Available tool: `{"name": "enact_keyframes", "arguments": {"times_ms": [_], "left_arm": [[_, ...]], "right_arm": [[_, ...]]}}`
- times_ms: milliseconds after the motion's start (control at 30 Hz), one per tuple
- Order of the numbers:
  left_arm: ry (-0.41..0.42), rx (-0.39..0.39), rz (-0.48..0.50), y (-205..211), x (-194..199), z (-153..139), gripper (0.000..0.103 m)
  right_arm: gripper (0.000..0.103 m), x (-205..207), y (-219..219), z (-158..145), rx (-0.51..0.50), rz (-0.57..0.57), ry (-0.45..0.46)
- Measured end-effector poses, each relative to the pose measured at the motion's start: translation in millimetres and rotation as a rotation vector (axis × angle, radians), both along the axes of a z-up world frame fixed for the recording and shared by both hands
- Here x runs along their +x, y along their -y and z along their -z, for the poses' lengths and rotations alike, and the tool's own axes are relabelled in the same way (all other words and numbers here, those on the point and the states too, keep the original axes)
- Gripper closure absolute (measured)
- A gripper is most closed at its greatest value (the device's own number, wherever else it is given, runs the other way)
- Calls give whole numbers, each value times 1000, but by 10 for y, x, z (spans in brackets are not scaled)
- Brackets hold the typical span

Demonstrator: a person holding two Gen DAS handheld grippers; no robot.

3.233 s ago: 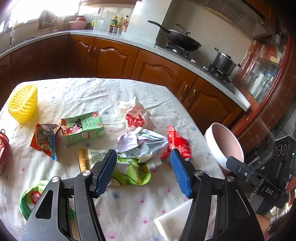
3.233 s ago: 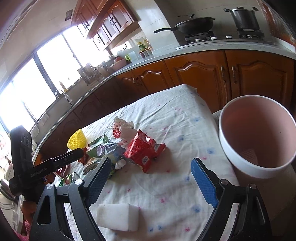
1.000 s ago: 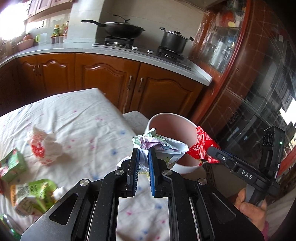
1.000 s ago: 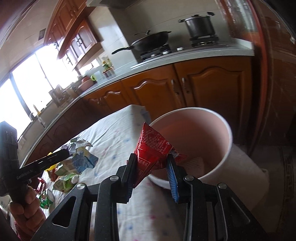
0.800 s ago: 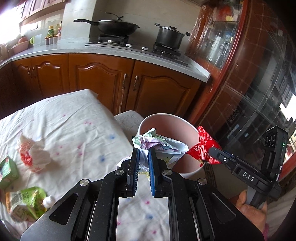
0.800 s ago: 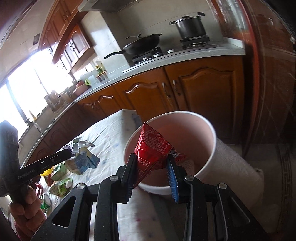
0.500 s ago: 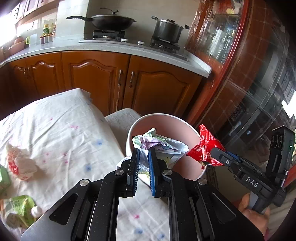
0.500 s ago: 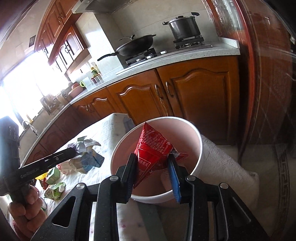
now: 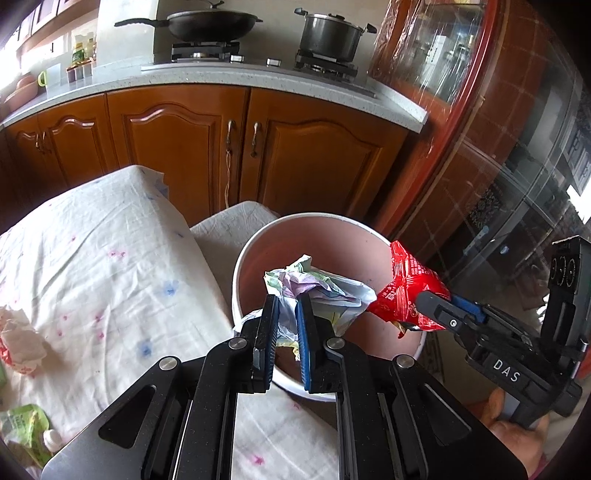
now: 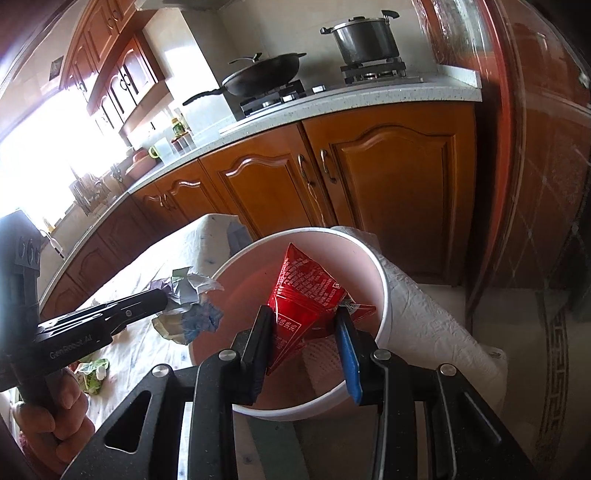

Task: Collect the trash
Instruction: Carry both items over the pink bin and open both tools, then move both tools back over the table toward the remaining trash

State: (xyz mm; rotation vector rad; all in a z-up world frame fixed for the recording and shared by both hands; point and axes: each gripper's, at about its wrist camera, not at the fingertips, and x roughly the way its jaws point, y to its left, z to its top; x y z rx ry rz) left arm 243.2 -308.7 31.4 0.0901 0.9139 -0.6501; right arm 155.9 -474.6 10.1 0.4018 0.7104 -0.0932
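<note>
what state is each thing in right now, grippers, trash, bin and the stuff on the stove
left gripper: shut on the crumpled paper, held over the bin
right gripper: shut on the red wrapper, held over the bin
pink bin: upright, open-topped
pot: lid on, on the stove
black pan: on the other burner
green pouch: lying on the tablecloth
cabinet doors: closed

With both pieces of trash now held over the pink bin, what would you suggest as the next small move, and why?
Probably open both and let the pieces drop. The right hand-held gripper holds the red foil snack wrapper above the round pink plastic bin, and the left hand-held gripper pinches the crumpled pastel paper wrapper over its mouth, so both should fall inside.
</note>
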Motion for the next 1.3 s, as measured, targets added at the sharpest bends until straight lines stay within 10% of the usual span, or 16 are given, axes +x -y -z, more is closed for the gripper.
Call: {"name": "enact_keyframes", "arguments": {"times_ms": [200,700,1300], "left_arm": [[-25,22,18,75,43,94,85],[-17,2,8,-55,7,13,45],[20,-66,-129,-980,-285,-195,36]], "right_arm": [[65,83,33,73,-5,-9,-32],[22,55,75,88,46,-12,-17],[12,-269,-277,-160,84,-21,104]]}}
